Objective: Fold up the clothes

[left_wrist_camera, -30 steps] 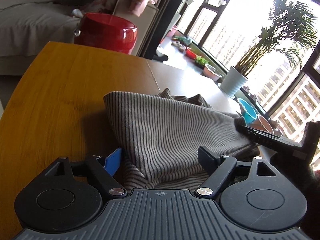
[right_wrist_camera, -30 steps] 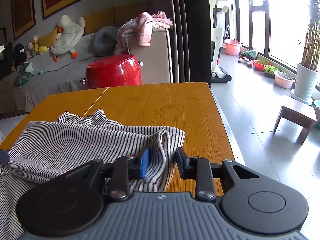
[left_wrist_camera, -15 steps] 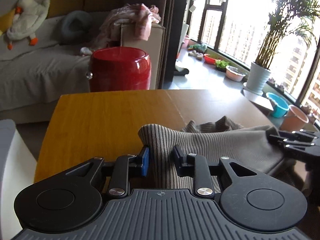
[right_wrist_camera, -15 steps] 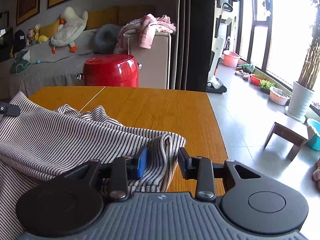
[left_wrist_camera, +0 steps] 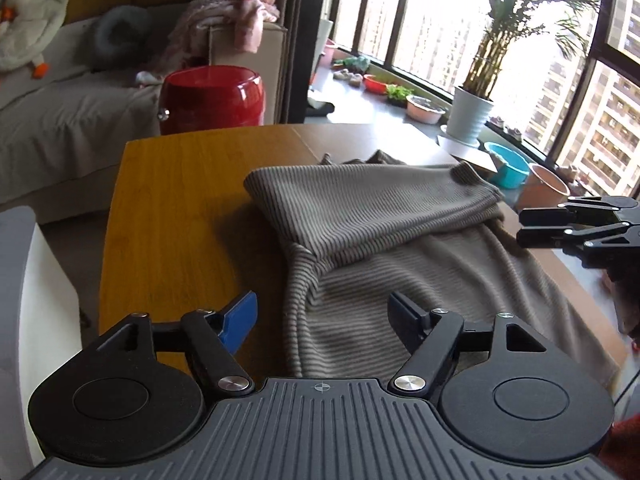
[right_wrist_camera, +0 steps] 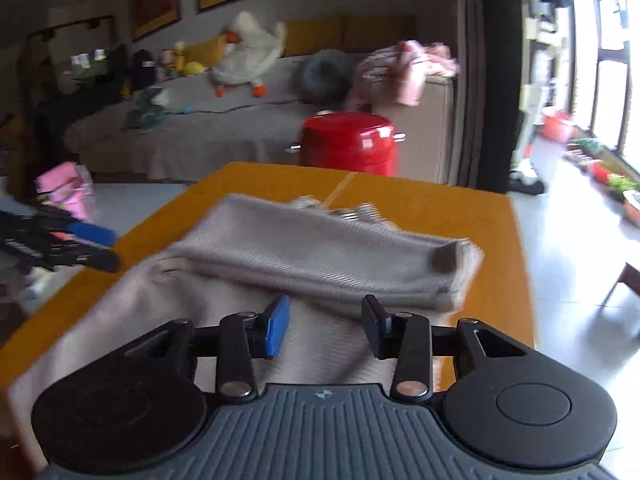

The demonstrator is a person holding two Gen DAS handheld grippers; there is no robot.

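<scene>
Left wrist view: the left claw (left_wrist_camera: 322, 314) stands wide, its jaws having just been opening, with nothing pinched between them. Its blue-padded finger (left_wrist_camera: 239, 316) hangs over bare wood, and the dark finger (left_wrist_camera: 404, 316) hangs over cloth. The striped garment (left_wrist_camera: 400, 248) lies on the wooden bench (left_wrist_camera: 168, 216), a brown-grey ribbed knit with thin dark stripes. Its far part is folded back over the near part, making a thick doubled band whose rounded corner sits on the far left of the garment. The flat single layer spreads from that band toward the camera and off to the right. At the right edge of this view, just beyond the garment's right end, the right claw (left_wrist_camera: 528, 226) shows side-on, apart from the cloth.

From the right wrist, the picture is blurred. The right claw (right_wrist_camera: 324, 322) is partly parted, its jaws having just been opening too, and it grips nothing; the garment (right_wrist_camera: 320, 252) lies below and ahead of its fingers. Left of the garment, over the bench (right_wrist_camera: 496, 232) edge, the left claw (right_wrist_camera: 106, 246) appears with its blue pad.

Beyond the far side of the garment, off the bench, stands a red stool (left_wrist_camera: 212, 98), with a grey sofa (left_wrist_camera: 60, 120) behind it. A potted plant (left_wrist_camera: 472, 112) stands by the window, to the right of the garment.
</scene>
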